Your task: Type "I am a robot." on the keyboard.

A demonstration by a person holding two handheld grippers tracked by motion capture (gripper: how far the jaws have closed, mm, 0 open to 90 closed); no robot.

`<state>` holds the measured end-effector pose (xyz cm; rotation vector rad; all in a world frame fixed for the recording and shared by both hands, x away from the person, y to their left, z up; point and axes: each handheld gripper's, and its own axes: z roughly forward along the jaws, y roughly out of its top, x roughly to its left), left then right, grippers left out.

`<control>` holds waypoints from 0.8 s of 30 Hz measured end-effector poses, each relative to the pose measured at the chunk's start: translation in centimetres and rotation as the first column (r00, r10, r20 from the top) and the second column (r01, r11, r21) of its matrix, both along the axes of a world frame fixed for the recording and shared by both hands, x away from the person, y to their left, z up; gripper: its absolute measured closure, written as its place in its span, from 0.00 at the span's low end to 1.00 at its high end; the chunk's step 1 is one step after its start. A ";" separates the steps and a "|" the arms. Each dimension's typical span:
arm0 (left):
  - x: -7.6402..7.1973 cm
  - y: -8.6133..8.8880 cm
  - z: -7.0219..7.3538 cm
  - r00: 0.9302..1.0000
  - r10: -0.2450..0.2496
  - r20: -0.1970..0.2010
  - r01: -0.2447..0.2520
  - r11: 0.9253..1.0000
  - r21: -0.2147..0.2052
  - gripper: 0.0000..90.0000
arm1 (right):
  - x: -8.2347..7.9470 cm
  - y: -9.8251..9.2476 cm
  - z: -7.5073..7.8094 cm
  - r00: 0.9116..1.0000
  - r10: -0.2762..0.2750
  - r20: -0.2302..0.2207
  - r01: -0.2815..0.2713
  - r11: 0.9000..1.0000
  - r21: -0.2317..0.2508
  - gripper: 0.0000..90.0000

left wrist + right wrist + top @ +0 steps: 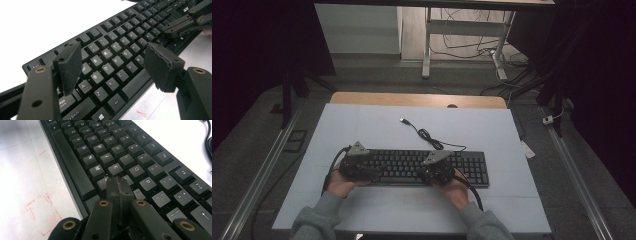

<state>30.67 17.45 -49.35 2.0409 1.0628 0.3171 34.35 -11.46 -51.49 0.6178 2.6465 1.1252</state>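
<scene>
A black keyboard (427,167) lies across the middle of the white table top (362,130), its cable (432,140) coiling away toward the back. My left gripper (362,167) hovers over the keyboard's left end; in the left gripper view the left gripper (112,65) is open, its pads (71,67) spread above the letter keys (110,53). My right gripper (437,170) is over the right part of the letter block. In the right gripper view the right gripper (119,186) is shut with nothing in it, its tip down by the comma and period keys of the keyboard (117,150).
A person's hands and grey sleeves (319,220) come in from the bottom edge. Faint red marks (40,210) show on the table in front of the keyboard. Beyond the table stand desk legs (427,45) and loose cables on the floor.
</scene>
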 end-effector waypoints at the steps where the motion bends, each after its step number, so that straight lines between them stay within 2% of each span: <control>1: 0.0 0.0 0.0 1.000 0.000 0.001 0.000 1.000 0.000 0.34 | 0.0 -0.1 0.1 1.000 0.003 0.008 -0.003 1.000 0.009 1.00; 6: 0.0 0.1 0.0 1.000 0.002 0.001 -0.002 1.000 -0.003 0.34 | -0.1 -1.3 1.4 0.999 -0.019 0.041 0.015 0.996 0.085 1.00; 9: 0.0 0.1 0.0 1.000 0.003 0.001 -0.003 1.000 -0.003 0.34 | -0.2 -2.5 1.9 0.998 -0.035 0.046 0.031 0.994 0.101 0.99; 18: 0.0 0.0 0.0 1.000 0.002 0.002 -0.002 1.000 -0.001 0.34 | -0.3 -5.7 2.1 0.993 -0.107 0.047 0.099 0.986 0.137 0.73; 24: 0.0 0.1 0.0 1.000 0.003 0.001 -0.003 1.000 -0.002 0.34 | -0.4 -6.9 2.2 0.991 -0.124 0.051 0.114 0.981 0.159 0.65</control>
